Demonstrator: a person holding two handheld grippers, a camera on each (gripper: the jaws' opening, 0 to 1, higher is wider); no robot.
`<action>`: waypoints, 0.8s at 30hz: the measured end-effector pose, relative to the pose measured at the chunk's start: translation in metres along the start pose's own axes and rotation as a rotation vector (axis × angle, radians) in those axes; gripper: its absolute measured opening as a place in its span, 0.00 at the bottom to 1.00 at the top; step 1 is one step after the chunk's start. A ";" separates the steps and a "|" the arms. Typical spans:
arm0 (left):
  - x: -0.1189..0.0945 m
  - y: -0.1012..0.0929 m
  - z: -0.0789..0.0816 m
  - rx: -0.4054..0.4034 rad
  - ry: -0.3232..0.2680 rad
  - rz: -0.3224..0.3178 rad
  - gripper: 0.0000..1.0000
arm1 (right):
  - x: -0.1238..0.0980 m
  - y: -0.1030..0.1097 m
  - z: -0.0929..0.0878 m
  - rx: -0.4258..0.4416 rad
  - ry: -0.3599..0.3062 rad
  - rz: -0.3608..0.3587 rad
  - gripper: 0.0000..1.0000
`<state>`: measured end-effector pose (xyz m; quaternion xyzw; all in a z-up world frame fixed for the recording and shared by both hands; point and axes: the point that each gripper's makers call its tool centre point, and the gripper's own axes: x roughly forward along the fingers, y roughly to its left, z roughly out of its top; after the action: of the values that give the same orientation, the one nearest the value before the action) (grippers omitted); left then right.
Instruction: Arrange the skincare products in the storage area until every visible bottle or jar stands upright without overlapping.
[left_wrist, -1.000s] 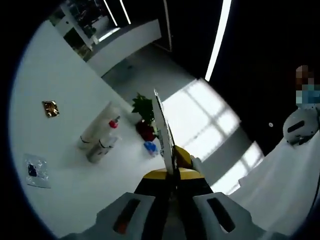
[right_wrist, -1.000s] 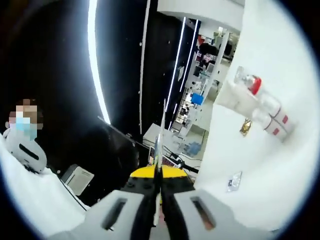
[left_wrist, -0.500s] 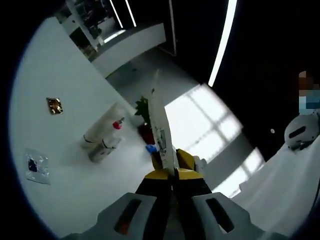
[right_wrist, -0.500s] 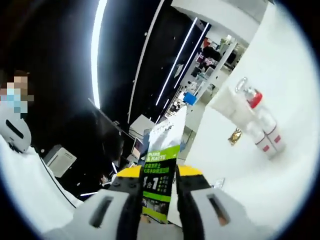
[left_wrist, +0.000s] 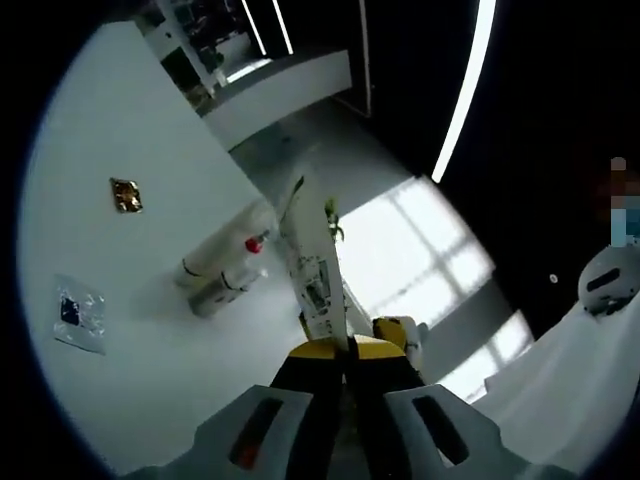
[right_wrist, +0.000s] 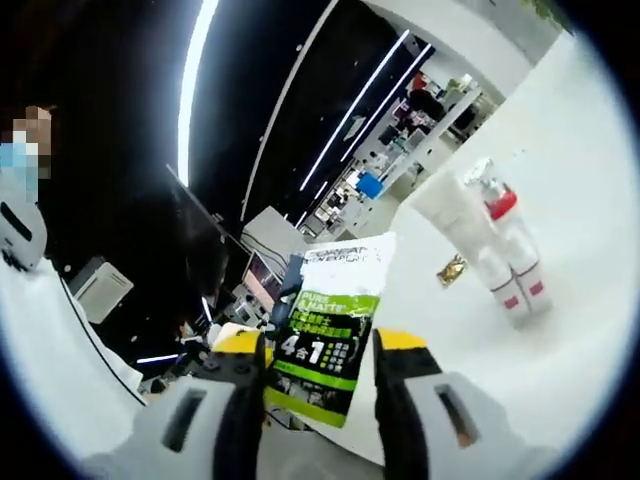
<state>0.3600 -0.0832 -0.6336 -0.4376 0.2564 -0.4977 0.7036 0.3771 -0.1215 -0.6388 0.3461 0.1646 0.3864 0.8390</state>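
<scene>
On the white table (left_wrist: 130, 330), near its far edge, a cluster of skincare containers is seen: a tall white tube (left_wrist: 222, 248) and a smaller bottle (left_wrist: 226, 290) beside it, with a red-capped bottle (left_wrist: 254, 244) among them. In the left gripper view they appear lying on the table; whether they touch cannot be told. On the side of the cluster away from the table's edge, a small gold packet (left_wrist: 126, 194) lies flat, and nearer the camera than the cluster a clear sachet (left_wrist: 78, 315) with a dark patch lies flat, well apart from it. The left gripper (left_wrist: 340, 345) is clamped on a flat white sachet (left_wrist: 310, 265), seen edge-on and held up in front of the cluster. In the right gripper view the right gripper (right_wrist: 318, 345) is seen with its jaws apart on either side of the same sachet (right_wrist: 328, 320), whose green, black and white printed face is turned to the camera; whether the jaws touch it cannot be told. Beyond it on the table (right_wrist: 560, 340) the tube (right_wrist: 450, 205), the red-capped bottle (right_wrist: 500, 205) and 2 white bottles with red marks (right_wrist: 515, 280) are grouped, with the gold packet (right_wrist: 452, 270) just beside them.
</scene>
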 end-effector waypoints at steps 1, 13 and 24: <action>0.000 0.001 0.000 -0.005 -0.001 0.003 0.00 | 0.000 -0.001 -0.002 -0.006 0.008 -0.006 0.46; 0.005 0.028 0.000 -0.057 -0.006 0.068 0.00 | -0.004 -0.016 -0.010 -0.080 0.054 -0.064 0.59; 0.010 0.049 -0.001 -0.084 0.007 0.116 0.00 | -0.011 -0.033 -0.010 -0.112 0.062 -0.124 0.75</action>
<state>0.3861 -0.0866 -0.6765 -0.4497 0.3044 -0.4463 0.7113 0.3825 -0.1403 -0.6694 0.2756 0.1899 0.3527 0.8739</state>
